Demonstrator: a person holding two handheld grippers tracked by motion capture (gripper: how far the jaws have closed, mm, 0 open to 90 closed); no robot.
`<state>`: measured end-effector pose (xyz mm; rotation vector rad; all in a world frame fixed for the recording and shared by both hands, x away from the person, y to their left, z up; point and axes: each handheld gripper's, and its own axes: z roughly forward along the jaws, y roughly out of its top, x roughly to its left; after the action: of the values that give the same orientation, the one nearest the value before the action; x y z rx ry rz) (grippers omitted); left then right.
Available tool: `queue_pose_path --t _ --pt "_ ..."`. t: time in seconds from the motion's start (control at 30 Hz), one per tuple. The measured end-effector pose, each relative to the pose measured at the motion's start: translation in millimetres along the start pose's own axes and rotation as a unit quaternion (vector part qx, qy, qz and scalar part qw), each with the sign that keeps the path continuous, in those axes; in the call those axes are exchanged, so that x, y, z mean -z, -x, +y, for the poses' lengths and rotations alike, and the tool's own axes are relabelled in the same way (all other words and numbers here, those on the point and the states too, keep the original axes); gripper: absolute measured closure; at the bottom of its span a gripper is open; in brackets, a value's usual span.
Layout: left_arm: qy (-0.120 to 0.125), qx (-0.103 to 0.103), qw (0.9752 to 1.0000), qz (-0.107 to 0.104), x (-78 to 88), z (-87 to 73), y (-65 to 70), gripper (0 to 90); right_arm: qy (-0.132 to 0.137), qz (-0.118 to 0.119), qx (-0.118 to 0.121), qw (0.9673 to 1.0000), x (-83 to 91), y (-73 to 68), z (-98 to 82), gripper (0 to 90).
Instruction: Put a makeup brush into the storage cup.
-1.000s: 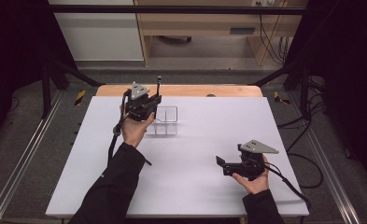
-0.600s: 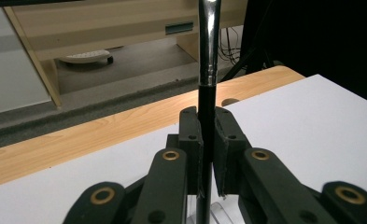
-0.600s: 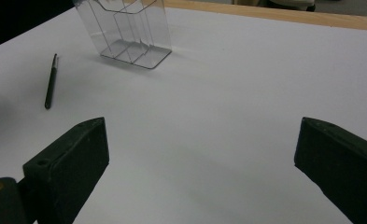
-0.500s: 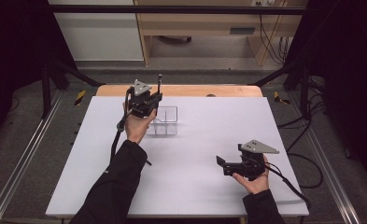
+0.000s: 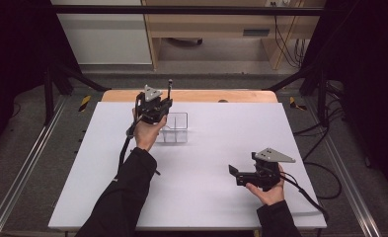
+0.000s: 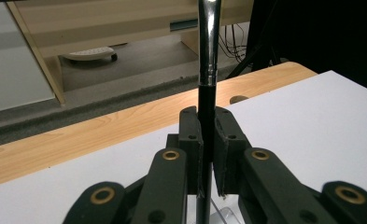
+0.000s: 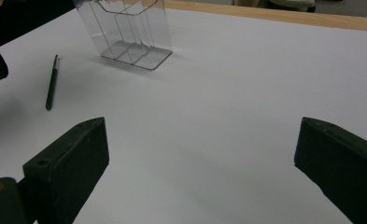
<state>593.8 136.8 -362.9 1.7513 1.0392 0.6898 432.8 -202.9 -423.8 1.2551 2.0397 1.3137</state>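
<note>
- Now: brush [image 6: 208, 70] stands upright, clamped at its black handle in the left gripper [image 6: 208, 154], metal ferrule above the jaws, held over the clear organizer [image 5: 174, 127] near the far side of the counter [image 5: 221, 197].
- Step, as I judge it: lower the brush into one compartment of the organizer (which one sits under the handle tip I cannot tell).
- Keep the handle vertical and line the tip up inside a cell before descending; release only once it is well between the walls, as the light organizer may tip.
- A second brush [image 7: 52, 83] lies flat on the counter beside the organizer.
- Right gripper [image 7: 202, 158] rests low, jaws wide apart, holding nothing.
</note>
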Motion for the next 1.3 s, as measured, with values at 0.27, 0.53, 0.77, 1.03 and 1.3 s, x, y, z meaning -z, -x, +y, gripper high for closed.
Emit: queue_pose_path --t 0.27,0.53,0.77,1.03,1.3 --pt "-0.003 -0.001 1.0000 -0.003 -2.3 -5.5 0.1 82.8 0.000 0.000 0.000 1.0000 0.1 -0.2 -0.1 3.7" --pt "-0.007 0.006 0.9999 -0.005 -3.5 -15.9 -3.2 82.8 -0.001 -0.001 0.002 1.0000 -0.6 -0.2 -0.4 3.6" --pt "-0.010 0.003 0.9999 -0.006 -3.7 -25.7 -2.9 82.9 0.000 -0.001 0.002 1.0000 -0.6 -0.3 -0.5 3.6" --pt "-0.019 0.000 0.9998 -0.007 -7.0 -36.7 -1.7 82.9 -0.002 -0.002 0.002 1.0000 -1.4 -0.7 -0.9 3.6" --pt "-0.027 -0.004 0.9996 -0.007 -8.0 -45.2 -0.4 82.8 -0.002 -0.001 0.002 1.0000 -1.4 -0.9 -1.0 3.6"
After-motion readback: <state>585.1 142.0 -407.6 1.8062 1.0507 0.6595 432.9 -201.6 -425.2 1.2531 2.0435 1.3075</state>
